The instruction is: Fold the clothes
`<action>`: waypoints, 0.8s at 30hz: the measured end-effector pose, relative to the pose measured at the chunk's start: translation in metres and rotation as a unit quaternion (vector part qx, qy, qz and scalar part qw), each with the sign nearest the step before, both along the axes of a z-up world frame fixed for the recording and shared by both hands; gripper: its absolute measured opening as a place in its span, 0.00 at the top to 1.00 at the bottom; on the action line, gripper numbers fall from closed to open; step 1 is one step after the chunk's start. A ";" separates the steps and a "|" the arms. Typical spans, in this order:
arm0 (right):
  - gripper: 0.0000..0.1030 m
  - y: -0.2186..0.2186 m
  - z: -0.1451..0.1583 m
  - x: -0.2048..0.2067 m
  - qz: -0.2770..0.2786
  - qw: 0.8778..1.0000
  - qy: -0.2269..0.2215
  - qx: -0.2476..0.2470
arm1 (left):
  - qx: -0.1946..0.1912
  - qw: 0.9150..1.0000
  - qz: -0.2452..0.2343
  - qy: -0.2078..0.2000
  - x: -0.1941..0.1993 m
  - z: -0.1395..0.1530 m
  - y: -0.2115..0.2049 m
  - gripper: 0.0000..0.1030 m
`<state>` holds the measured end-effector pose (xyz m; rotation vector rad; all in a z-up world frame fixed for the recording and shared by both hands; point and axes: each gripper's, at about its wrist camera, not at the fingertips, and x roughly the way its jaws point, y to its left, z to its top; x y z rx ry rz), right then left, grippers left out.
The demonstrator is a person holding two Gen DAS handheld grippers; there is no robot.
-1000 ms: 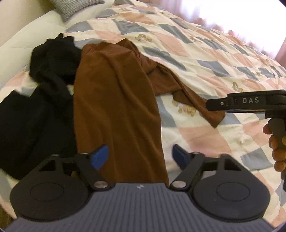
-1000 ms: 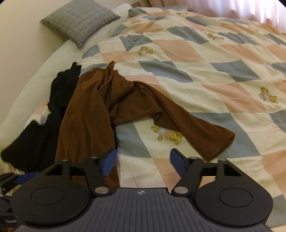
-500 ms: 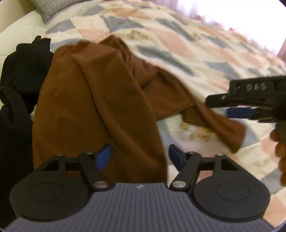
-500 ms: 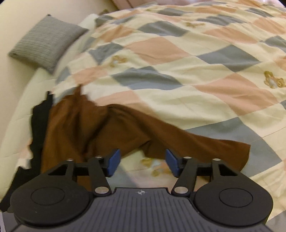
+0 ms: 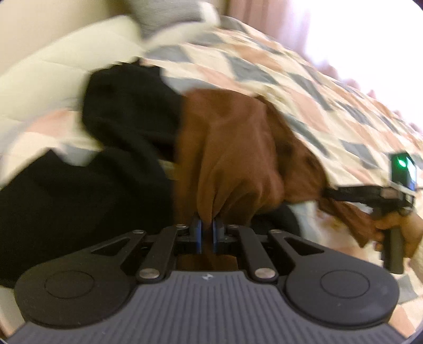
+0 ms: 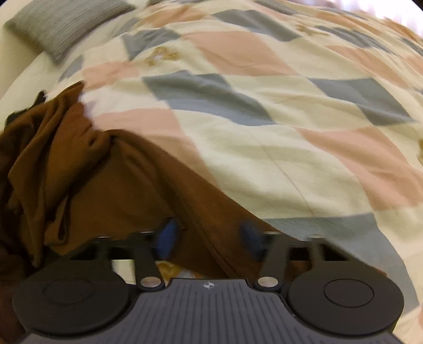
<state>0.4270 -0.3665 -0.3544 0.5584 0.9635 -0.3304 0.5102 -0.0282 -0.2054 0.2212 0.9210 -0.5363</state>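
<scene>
A brown garment point(image 5: 232, 148) lies crumpled on the patchwork quilt point(image 5: 304, 105), beside a black garment point(image 5: 111, 164) on its left. My left gripper point(image 5: 206, 232) is shut on a bunched fold of the brown garment, which pulls up into creases at the blue pads. In the right wrist view the brown garment point(image 6: 105, 180) spreads under my right gripper point(image 6: 208, 238), whose blue fingers stand apart over its sleeve. The right gripper also shows in the left wrist view point(image 5: 333, 192), reaching into the brown sleeve.
The quilt point(image 6: 264, 119) covers the bed to the right and far side. A grey pillow point(image 6: 63, 23) lies at the head, by the cream bed edge point(image 5: 53, 68). A bright curtained window is at the far right.
My left gripper has closed on the brown garment and pulled it into a bunch. My right gripper has dropped down onto the brown sleeve, still open. Both views are motion-blurred.
</scene>
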 end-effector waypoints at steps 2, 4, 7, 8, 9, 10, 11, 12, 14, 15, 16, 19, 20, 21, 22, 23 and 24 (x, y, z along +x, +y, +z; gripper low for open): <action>0.98 0.002 0.006 -0.003 0.001 1.000 0.000 -0.013 | 0.009 0.999 0.021 -0.023 0.006 0.017 0.020 0.94; 0.98 0.001 0.018 -0.012 -0.008 1.000 -0.014 -0.025 | 0.018 0.998 0.040 -0.048 0.011 0.034 0.038 0.94; 0.98 -0.006 0.046 -0.037 -0.032 0.997 -0.048 -0.047 | 0.029 0.995 0.064 -0.064 0.021 0.056 0.062 0.94; 0.99 -0.010 0.055 -0.046 -0.043 0.996 -0.060 -0.052 | 0.034 0.995 0.070 -0.070 0.023 0.062 0.069 0.94; 0.99 -0.012 0.065 -0.057 -0.052 0.995 -0.070 -0.057 | 0.040 0.994 0.073 -0.075 0.025 0.067 0.074 0.94; 0.99 -0.015 0.074 -0.067 -0.060 0.993 -0.079 -0.061 | 0.047 0.993 0.077 -0.081 0.025 0.073 0.080 0.94; 0.99 -0.018 0.084 -0.078 -0.068 0.992 -0.089 -0.066 | 0.055 0.992 0.078 -0.087 0.025 0.078 0.085 0.94; 0.99 -0.020 0.094 -0.088 -0.077 0.990 -0.098 -0.070 | 0.062 0.991 0.080 -0.090 0.025 0.082 0.089 0.93; 0.99 -0.019 0.115 -0.107 -0.081 0.987 -0.115 -0.080 | 0.065 0.990 0.087 -0.089 0.023 0.089 0.098 0.93; 0.99 -0.017 0.126 -0.115 -0.080 0.985 -0.124 -0.088 | 0.065 0.990 0.091 -0.087 0.021 0.093 0.102 0.93; 0.99 -0.015 0.139 -0.124 -0.077 0.984 -0.134 -0.094 | 0.065 0.990 0.095 -0.086 0.019 0.097 0.106 0.93; 0.99 -0.006 0.178 -0.159 -0.069 0.979 -0.161 -0.104 | 0.064 0.989 0.098 -0.089 0.007 0.109 0.115 0.93; 0.99 -0.002 0.190 -0.169 -0.067 0.978 -0.165 -0.108 | 0.063 0.989 0.096 -0.091 0.002 0.114 0.116 0.93; 0.99 0.002 0.202 -0.180 -0.067 0.976 -0.172 -0.113 | 0.058 0.990 0.093 -0.093 -0.005 0.119 0.116 0.93; 0.99 0.006 0.215 -0.193 -0.068 0.973 -0.183 -0.120 | 0.053 0.990 0.089 -0.094 -0.012 0.124 0.116 0.93; 0.99 0.008 0.227 -0.206 -0.070 0.971 -0.191 -0.129 | 0.046 0.991 0.084 -0.096 -0.019 0.129 0.114 0.93; 0.99 0.010 0.239 -0.218 -0.073 0.968 -0.199 -0.137 | 0.039 0.991 0.079 -0.097 -0.027 0.135 0.112 0.93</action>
